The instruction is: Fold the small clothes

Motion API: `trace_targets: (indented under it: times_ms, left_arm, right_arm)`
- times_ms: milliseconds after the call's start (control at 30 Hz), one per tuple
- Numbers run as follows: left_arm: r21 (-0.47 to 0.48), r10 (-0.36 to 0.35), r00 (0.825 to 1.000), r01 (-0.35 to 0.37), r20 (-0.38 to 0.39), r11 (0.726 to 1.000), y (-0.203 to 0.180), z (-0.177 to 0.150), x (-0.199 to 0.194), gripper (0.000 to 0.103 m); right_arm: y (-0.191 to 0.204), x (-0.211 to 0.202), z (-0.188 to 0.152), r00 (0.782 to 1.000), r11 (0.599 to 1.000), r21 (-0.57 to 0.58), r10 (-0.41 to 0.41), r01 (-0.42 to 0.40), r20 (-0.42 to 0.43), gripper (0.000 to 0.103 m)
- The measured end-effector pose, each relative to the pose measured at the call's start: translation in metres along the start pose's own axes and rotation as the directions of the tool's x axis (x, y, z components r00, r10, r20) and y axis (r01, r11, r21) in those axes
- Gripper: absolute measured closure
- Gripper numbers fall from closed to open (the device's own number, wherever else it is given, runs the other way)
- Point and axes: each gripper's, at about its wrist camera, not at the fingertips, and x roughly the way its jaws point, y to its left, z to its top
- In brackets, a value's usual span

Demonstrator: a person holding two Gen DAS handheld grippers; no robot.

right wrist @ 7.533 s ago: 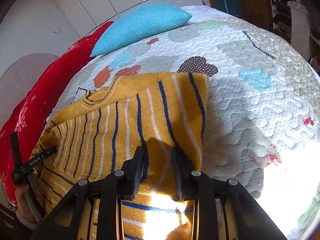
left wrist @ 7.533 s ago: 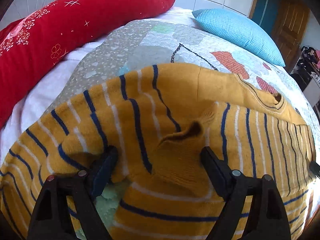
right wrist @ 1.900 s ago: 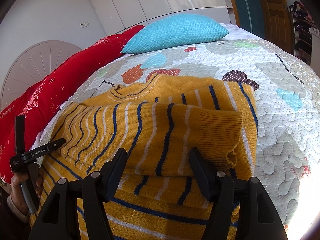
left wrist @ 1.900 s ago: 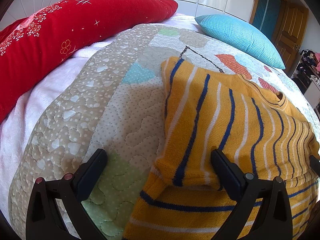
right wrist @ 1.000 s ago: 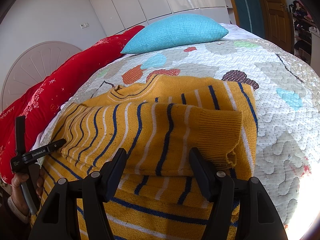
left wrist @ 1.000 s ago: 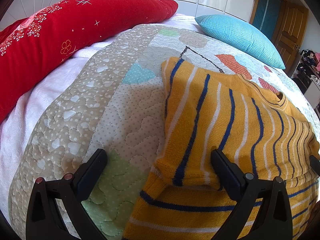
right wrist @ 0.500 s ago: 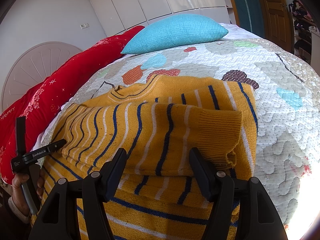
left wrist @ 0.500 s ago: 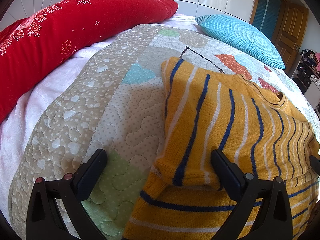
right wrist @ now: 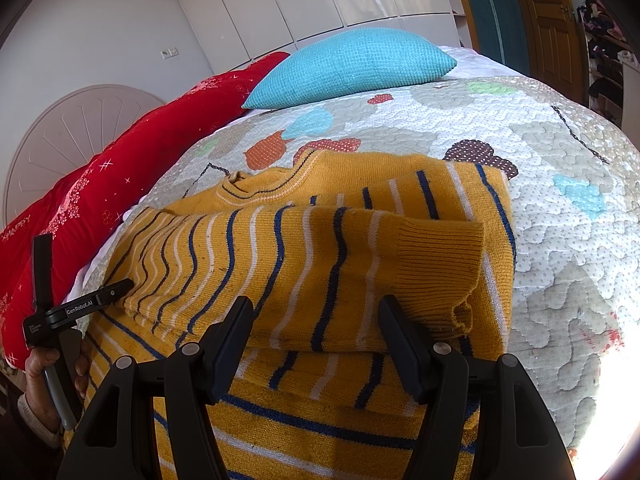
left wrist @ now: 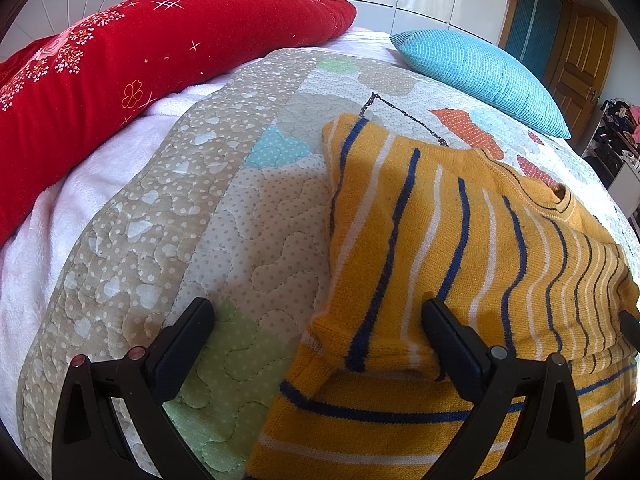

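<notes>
Red bolster [left wrist: 160, 52] lies at your far left along the bed's quilt [left wrist: 240, 232]. Your left hand-held gripper [left wrist: 316, 320] hangs with its fingers wide apart, one over bare quilt, the other over the yellow striped sweater's [left wrist: 460, 248] folded sleeve, gripping nothing. Your right hand-held gripper [right wrist: 316, 320] is likewise spread apart, straddling the sleeve's ribbed cuff [right wrist: 440, 276] without clamping it. Behind sits a blue cushion [right wrist: 352, 64].

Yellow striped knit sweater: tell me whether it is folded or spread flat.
Partly folded. The yellow striped knit sweater has its sleeves laid across the body, one ribbed cuff on top; the lower body extends unfolded toward the camera.
</notes>
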Motion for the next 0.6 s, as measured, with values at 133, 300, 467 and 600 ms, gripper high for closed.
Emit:
trace_targets:
  times_ms: [133,300,467,600]
  left_arm:
    - [0.0,0.0,1.0,0.0,0.0,1.0,0.0,0.0,0.0,0.0]
    - [0.0,0.0,1.0,0.0,0.0,1.0,0.0001,0.0001,0.0001,0.0]
    - [0.0,0.0,1.0,0.0,0.0,1.0,0.0001,0.0001,0.0,0.0]
    - [0.0,0.0,1.0,0.0,0.0,1.0,0.0001,0.0001,-0.0001,0.0]
  right_arm:
    - [0.0006,0.0002,0.0002,1.0,1.0,0.005,0.006,-0.006,0.001,0.034]
    - [0.0013,0.0002,0.0005,1.0,1.0,0.008,0.008,-0.008,0.002,0.034]
    - [0.0009,0.0001,0.0005,1.0,1.0,0.009,0.009,-0.009,0.002,0.034]
    - [0.0014,-0.0002,0.0003,1.0,1.0,0.011,0.012,-0.012,0.003,0.034]
